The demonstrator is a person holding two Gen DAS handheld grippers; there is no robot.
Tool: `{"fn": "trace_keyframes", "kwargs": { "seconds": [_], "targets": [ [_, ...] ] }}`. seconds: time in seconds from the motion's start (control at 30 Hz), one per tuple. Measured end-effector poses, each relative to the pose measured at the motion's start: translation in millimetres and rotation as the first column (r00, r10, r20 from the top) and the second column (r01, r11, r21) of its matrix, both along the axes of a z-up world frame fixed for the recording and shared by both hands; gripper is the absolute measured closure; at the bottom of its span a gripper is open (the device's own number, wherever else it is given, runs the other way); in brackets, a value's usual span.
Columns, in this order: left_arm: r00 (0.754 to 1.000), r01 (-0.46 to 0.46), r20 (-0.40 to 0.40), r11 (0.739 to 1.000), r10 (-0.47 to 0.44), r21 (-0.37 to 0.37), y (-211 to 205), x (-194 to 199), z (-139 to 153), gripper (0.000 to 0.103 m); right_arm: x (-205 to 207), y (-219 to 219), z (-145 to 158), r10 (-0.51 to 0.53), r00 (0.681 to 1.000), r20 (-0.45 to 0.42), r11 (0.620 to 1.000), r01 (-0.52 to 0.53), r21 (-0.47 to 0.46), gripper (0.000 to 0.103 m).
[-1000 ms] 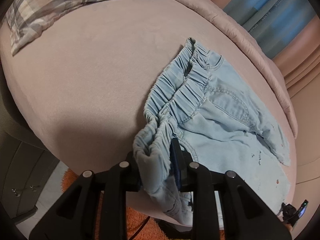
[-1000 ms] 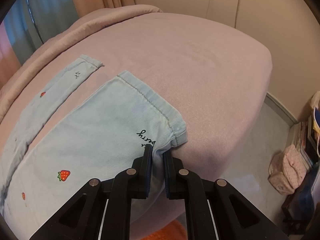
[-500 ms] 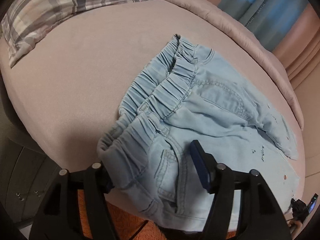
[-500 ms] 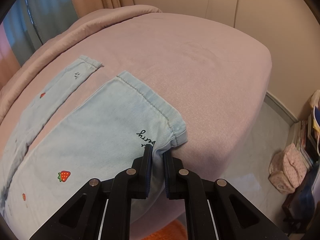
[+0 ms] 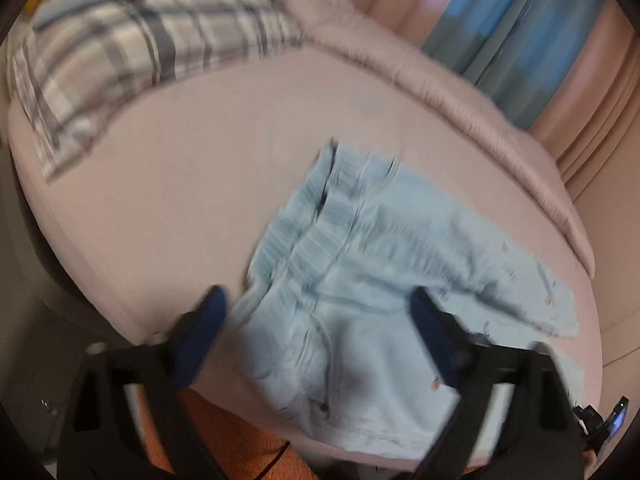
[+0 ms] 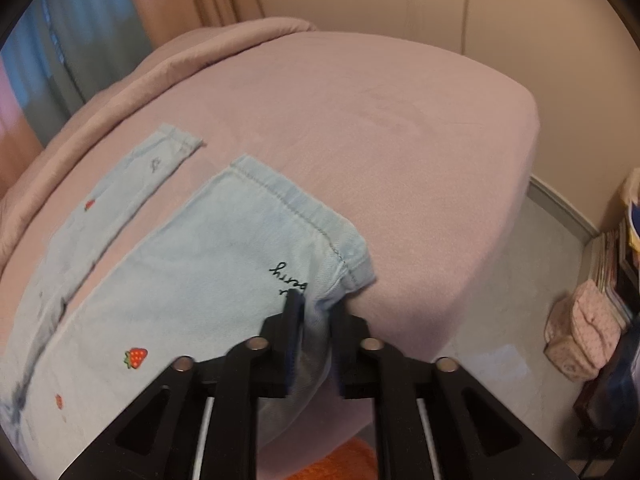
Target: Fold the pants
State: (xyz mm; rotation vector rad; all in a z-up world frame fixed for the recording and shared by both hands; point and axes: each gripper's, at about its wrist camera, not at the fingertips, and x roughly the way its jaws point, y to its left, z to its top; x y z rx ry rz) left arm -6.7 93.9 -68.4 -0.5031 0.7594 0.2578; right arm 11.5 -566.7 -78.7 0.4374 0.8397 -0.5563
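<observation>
One pants (image 5: 360, 280) | left hand-held gripper (image 5: 320, 312) spread above waistband | right hand-held gripper (image 6: 316, 308) pinching hem

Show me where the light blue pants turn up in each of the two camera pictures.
Left wrist view: the pants fill the lower middle, waistband end nearest.
Right wrist view: the pants lie lower left, leg hems showing, one hem edge between the jaws.
Shared landmark: the pink bed beneath them.
</observation>
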Motion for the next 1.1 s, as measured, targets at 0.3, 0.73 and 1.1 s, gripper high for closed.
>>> {"fn": "trace_keyframes", "kwargs": {
  "seconds": [0.3, 0.73, 1.1],
  "targets": [
    [0.989, 0.108, 0.097, 0.994, -0.11, 0.022, -28, 12, 32, 0.001, -13, 32, 68, 0.046, 0.991, 0.127, 0.991, -0.029, -0.133, 0.021],
    [0.965, 0.259, 0.055, 0.962, -0.255, -0.09, -86, 35, 6, 0.001, 38, 145, 107, 0.448, 0.873, 0.193, 0.893, -0.428, -0.137, 0.01],
    [0.959, 0.281, 0.009, 0.952, -0.282, -0.123, -93, 47, -9, 0.001, 105, 216, 100, 0.612, 0.78, 0.128, 0.789, -0.613, -0.038, 0.01]
  ]
}}
